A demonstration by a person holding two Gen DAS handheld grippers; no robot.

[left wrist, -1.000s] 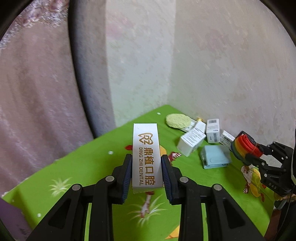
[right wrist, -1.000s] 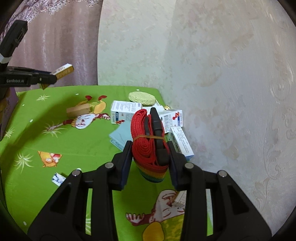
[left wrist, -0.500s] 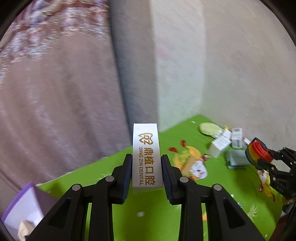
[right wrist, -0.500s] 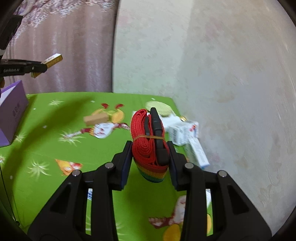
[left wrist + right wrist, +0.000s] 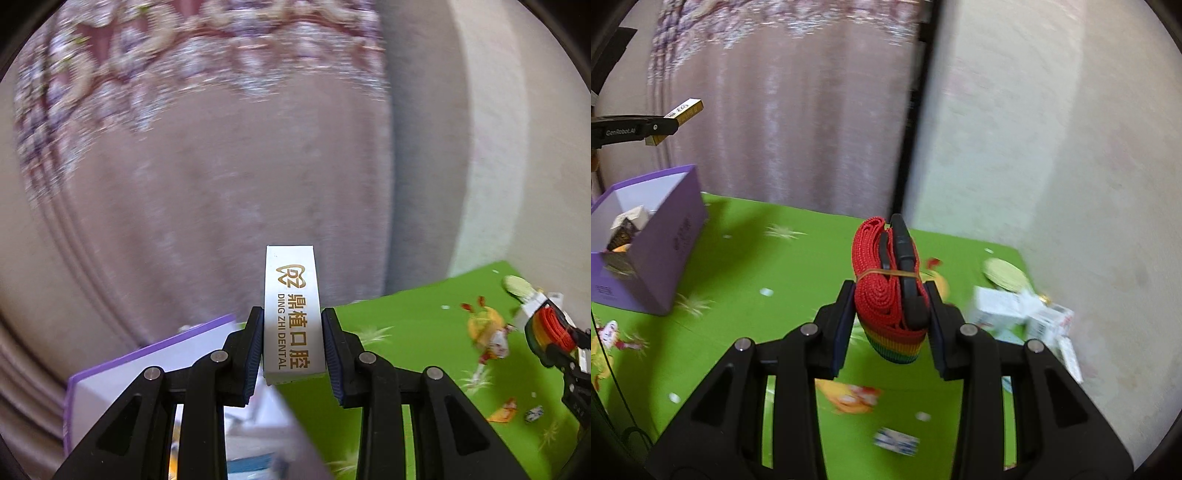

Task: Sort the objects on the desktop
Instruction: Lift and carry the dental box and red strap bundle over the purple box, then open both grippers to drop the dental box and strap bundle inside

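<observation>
Both my grippers have swung leftward since a sec ago: the purple box [image 5: 155, 373] wasn't in my left view then, now it sits right under my left gripper [image 5: 293, 343], and the pile of small boxes [image 5: 1023, 314] has slid off to the right edge of my right view. Left gripper angles down fwd, jaws pinching the white carton [image 5: 291, 306] by its two long sides; carton stands on end between the pads, sticking out well past the tips, gold tooth logo and "DING ZHI DENTAL" on its face. Seen from my right view, that carton [image 5: 679, 112] hangs well above the purple box [image 5: 661, 254], gold edge showing, left gripper [image 5: 659, 127] level-ish at the frame's left. Right gripper [image 5: 890, 314] also tilts down, pads pressed tight on the strap roll [image 5: 882, 288]: red webbing w/ rainbow stripes at the bottom, a black buckle alongside, a rubber band round it all. Roll is upright in the jaws, held up off the green cloth [image 5: 775, 266], between the purple box and the pile. From my left view the right gripper [image 5: 557, 339] w/ its strap roll [image 5: 550, 325] sits far right over the cloth [image 5: 406, 325]. Purple box is open-topped, some small items inside, too blurred to name. Pale round pad [image 5: 1004, 273] lies near the wall behind the pile.
</observation>
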